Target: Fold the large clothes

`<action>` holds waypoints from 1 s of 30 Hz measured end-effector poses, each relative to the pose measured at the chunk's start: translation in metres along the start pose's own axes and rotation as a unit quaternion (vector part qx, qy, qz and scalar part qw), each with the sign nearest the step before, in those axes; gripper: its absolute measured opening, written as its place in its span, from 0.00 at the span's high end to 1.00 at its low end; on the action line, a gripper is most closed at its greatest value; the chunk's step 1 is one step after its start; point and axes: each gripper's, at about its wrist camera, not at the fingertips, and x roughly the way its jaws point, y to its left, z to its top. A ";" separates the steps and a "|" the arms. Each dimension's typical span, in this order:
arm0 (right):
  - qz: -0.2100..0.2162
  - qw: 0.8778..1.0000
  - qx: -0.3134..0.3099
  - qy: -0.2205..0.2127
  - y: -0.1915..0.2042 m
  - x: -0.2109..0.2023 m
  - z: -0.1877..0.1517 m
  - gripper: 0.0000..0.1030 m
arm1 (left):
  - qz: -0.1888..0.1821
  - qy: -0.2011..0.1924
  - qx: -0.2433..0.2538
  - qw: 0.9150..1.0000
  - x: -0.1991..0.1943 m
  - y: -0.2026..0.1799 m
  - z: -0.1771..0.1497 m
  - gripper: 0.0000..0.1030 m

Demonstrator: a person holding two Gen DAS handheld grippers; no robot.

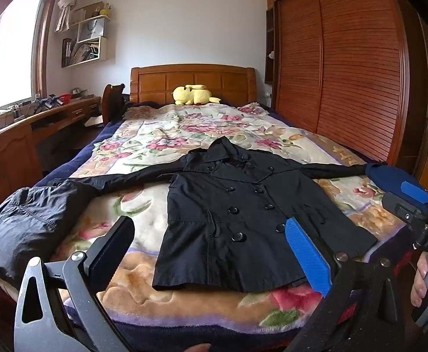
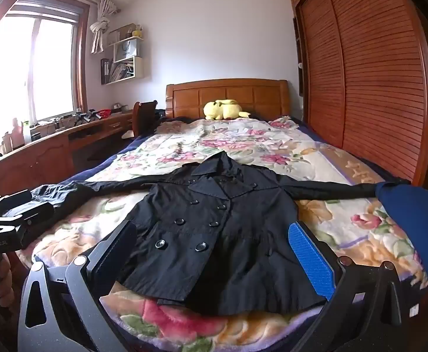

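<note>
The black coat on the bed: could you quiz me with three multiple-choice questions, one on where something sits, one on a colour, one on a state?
1. Where is the yellow plush toy?
A. by the headboard
B. on the coat
C. on the desk

2. What colour is the coat?
A. red
B. black
C. white

3. How does the coat lie?
A. folded in half
B. rolled up
C. spread flat, sleeves out

Answers: 1 A, the toy sits at the bed's far end; 2 B, the fabric is black; 3 C, both sleeves stretch sideways.
</note>
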 end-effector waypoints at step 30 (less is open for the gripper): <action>-0.004 1.000 0.003 -0.001 -0.001 -0.003 0.000 0.00 | -0.004 -0.010 -0.005 1.000 -0.007 -0.002 0.000 0.00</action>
